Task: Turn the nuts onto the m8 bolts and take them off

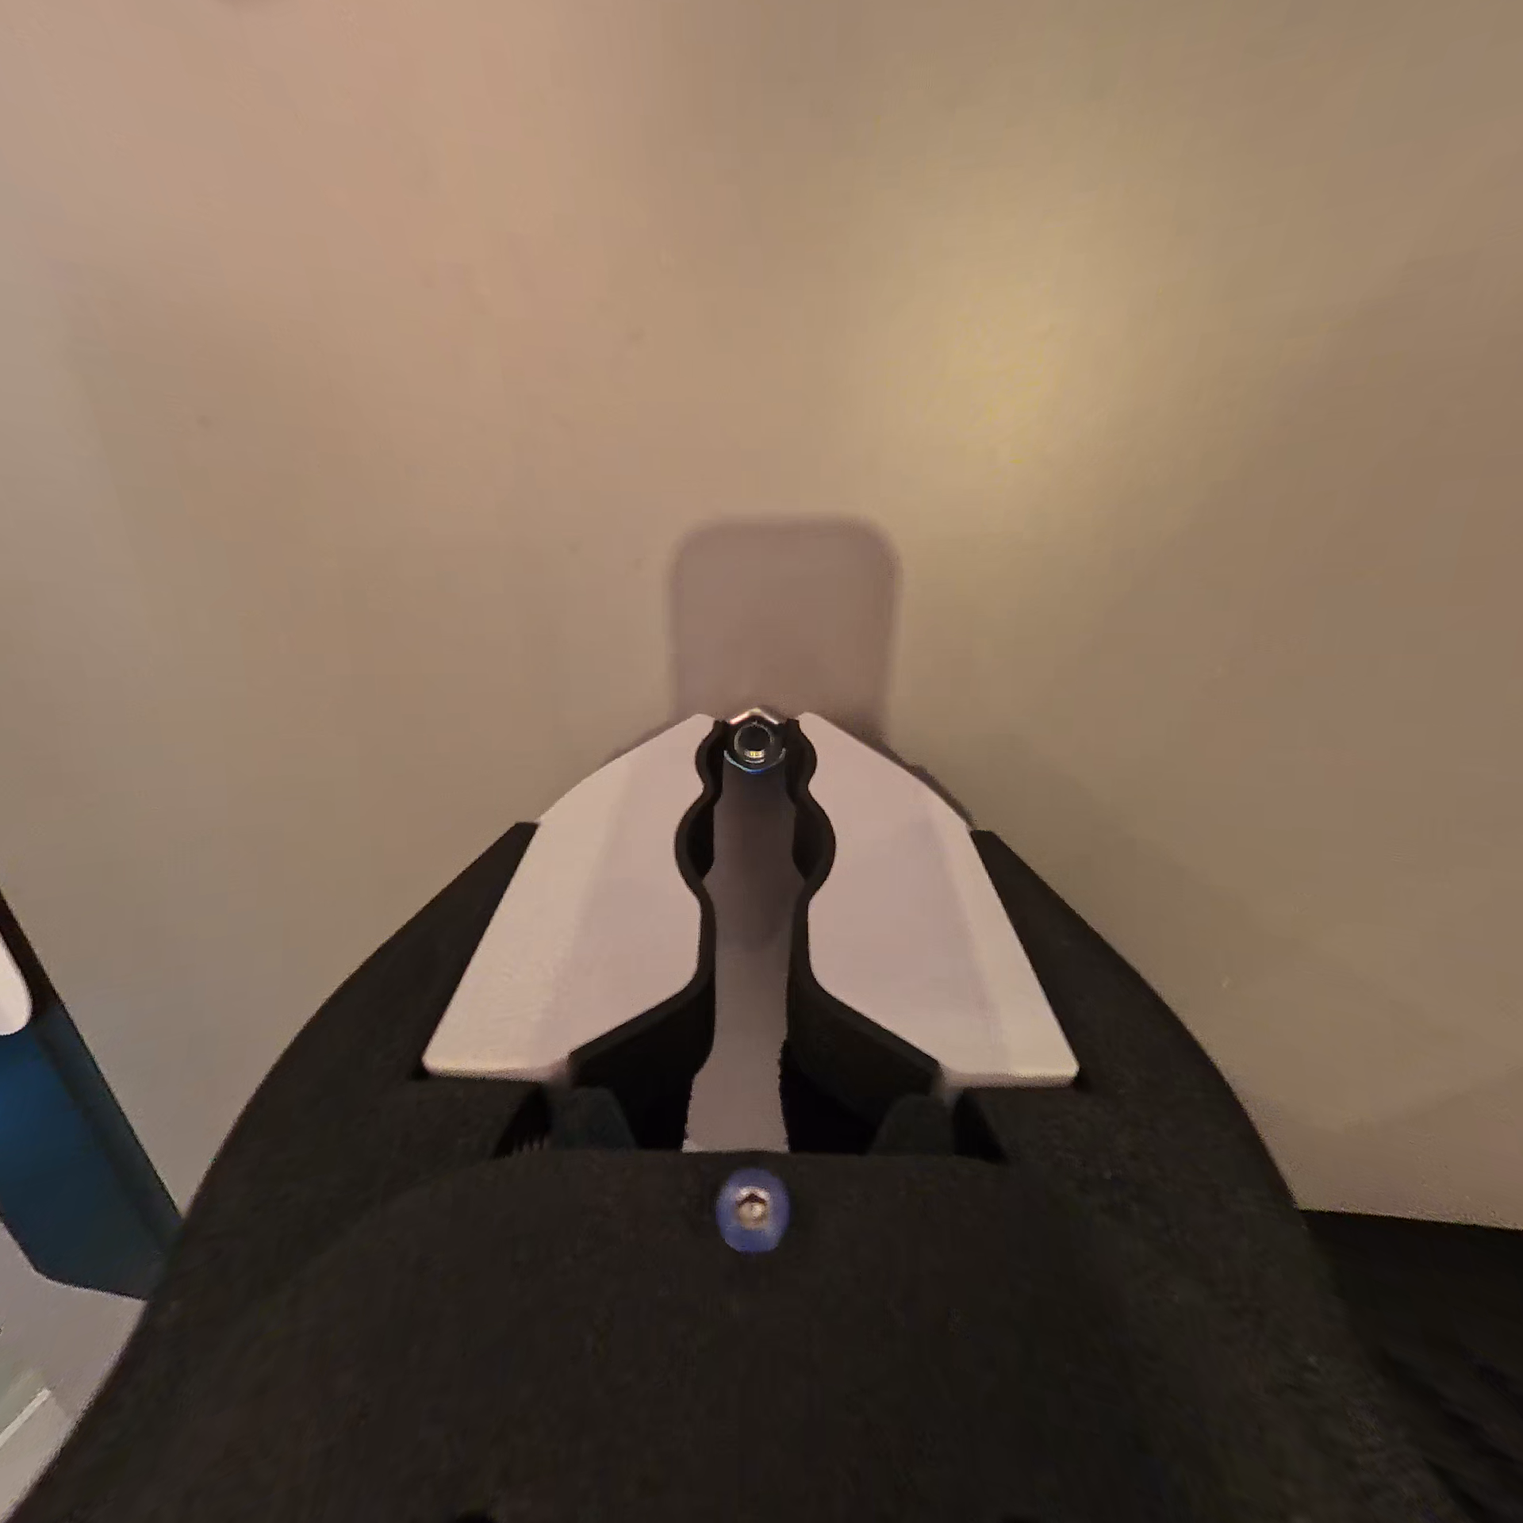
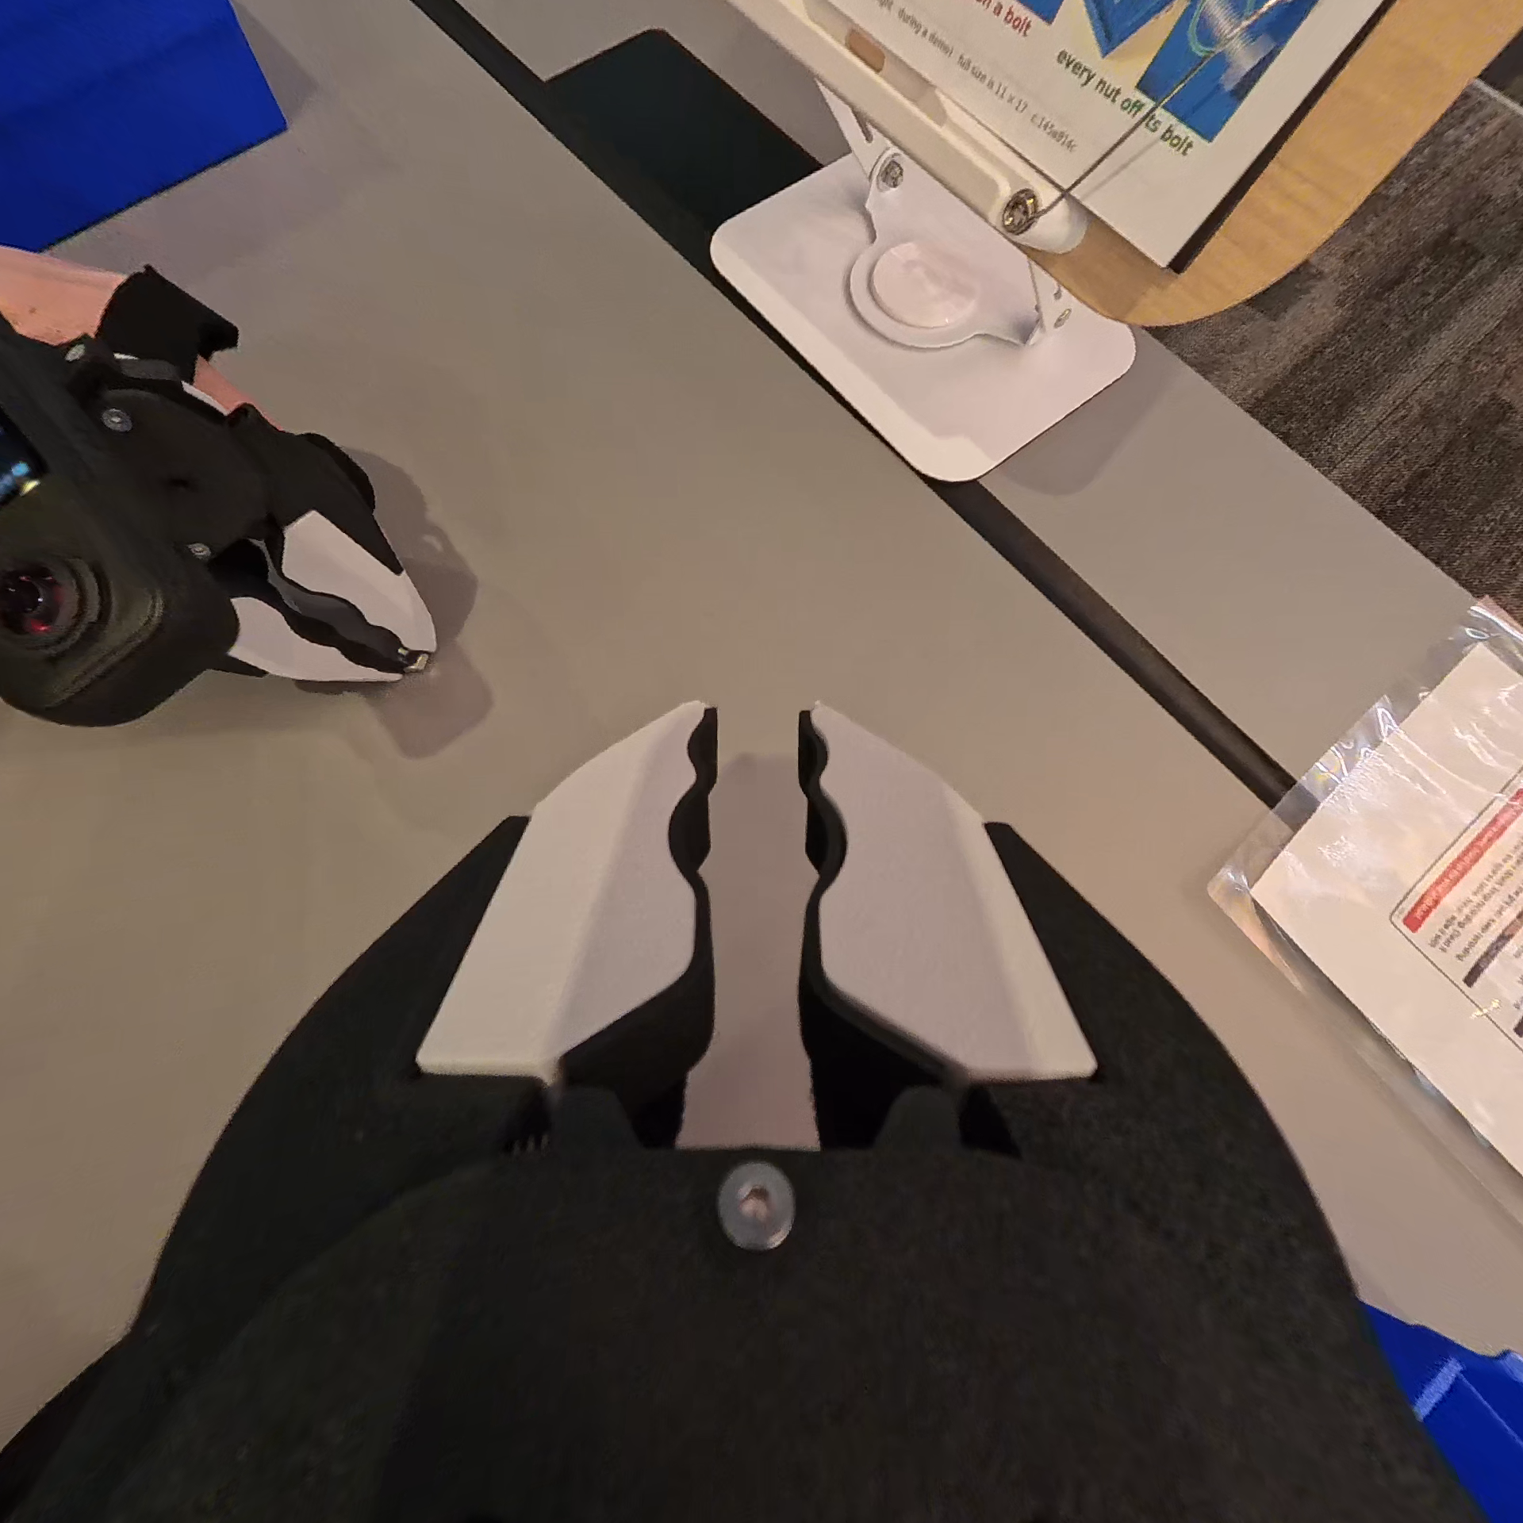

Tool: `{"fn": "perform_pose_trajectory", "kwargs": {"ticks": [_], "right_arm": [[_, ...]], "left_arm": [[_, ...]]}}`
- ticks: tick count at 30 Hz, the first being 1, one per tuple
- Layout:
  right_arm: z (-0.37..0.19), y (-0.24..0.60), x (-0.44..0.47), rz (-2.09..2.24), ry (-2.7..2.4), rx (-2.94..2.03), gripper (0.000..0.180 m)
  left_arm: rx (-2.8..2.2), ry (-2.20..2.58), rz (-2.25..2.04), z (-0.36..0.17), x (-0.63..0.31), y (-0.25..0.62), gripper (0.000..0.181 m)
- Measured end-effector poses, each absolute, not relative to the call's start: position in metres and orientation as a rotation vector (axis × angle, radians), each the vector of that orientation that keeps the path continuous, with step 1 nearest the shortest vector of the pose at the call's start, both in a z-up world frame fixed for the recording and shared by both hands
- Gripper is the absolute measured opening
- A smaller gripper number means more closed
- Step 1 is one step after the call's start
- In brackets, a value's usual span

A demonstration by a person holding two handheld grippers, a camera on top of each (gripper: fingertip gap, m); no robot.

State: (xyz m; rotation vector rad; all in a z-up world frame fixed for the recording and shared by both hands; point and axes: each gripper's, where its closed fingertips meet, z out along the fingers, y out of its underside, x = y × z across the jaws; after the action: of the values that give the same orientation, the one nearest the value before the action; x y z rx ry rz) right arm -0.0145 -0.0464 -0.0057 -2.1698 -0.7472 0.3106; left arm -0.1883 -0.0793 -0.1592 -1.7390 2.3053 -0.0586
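Steel nut: small, hard, likely slippery; your left claw clamps its flats at the tips, low over the worktop; your right claw stands apart, empty.

The left gripper sits on the table, left of the right gripper. A stand is behind.

printed sign on the white stand carried red, green and small grey lettering beside blue photos, cropped at the frame edge; bagged sheet at right had a red-bordered box of small print, too blurred to make out; left wrist view showed no writing
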Motion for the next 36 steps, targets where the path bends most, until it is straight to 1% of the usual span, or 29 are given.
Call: {"fn": "perform_pose_trajectory", "kwargs": {"ticks": [7, 8, 9, 10, 11, 12, 14, 17, 20, 22, 24, 26, 28, 31, 36], "right_arm": [[0.006, -0.05, -0.018, 0.352, -0.744, -2.118, 0.018], [0.008, -0.051, -0.017, 0.358, -0.743, -2.112, 0.018], [0.009, -0.052, -0.017, 0.366, -0.741, -2.105, 0.018], [0.01, -0.053, -0.017, 0.375, -0.739, -2.098, 0.018], [0.012, -0.053, -0.017, 0.382, -0.735, -2.091, 0.018], [0.014, -0.054, -0.016, 0.385, -0.732, -2.085, 0.018], [0.016, -0.055, -0.015, 0.385, -0.727, -2.076, 0.017], [0.016, -0.057, -0.014, 0.394, -0.725, -2.071, 0.017], [0.017, -0.057, -0.011, 0.398, -0.715, -2.066, 0.017], [0.018, -0.056, -0.011, 0.405, -0.713, -2.059, 0.017], [0.018, -0.055, -0.011, 0.403, -0.709, -2.055, 0.017], [0.019, -0.053, -0.012, 0.395, -0.711, -2.054, 0.017], [0.02, -0.053, -0.015, 0.399, -0.72, -2.05, 0.017], [0.019, -0.051, -0.018, 0.387, -0.722, -2.054, 0.017], [0.013, -0.049, -0.023, 0.409, -0.735, -2.06, 0.017]], "left_arm": [[-1.759, 2.301, -0.047, -0.16, -0.19, -0.081, 0.014], [-1.769, 2.296, -0.049, -0.16, -0.189, -0.08, 0.015], [-1.765, 2.285, -0.035, -0.159, -0.189, -0.078, 0.025], [-1.76, 2.273, -0.017, -0.156, -0.19, -0.074, 0.028], [-1.768, 2.251, -0.021, -0.15, -0.192, -0.071, 0.023], [-1.789, 2.214, -0.061, -0.14, -0.192, -0.069, 0.024], [-1.814, 2.108, -0.161, -0.108, -0.194, -0.065, 0.033], [-1.803, 1.936, -0.267, -0.042, -0.226, -0.053, 0.035], [-1.88, 1.738, -0.258, 0.014, -0.298, -0.024, 0.032], [-1.989, 1.594, -0.117, 0.032, -0.369, 0.007, 0.031], [-2.147, 1.492, 0.024, 0.029, -0.447, 0.029, 0.032], [-2.308, 1.421, 0.158, 0.013, -0.518, 0.04, 0.033], [-2.371, 1.388, 0.277, -0.003, -0.569, 0.048, 0.034], [-2.424, 1.344, 0.249, -0.03, -0.6, 0.055, 0.033], [-2.441, 1.465, 0.166, -0.074, -0.611, 0.063, 0.032]]}}
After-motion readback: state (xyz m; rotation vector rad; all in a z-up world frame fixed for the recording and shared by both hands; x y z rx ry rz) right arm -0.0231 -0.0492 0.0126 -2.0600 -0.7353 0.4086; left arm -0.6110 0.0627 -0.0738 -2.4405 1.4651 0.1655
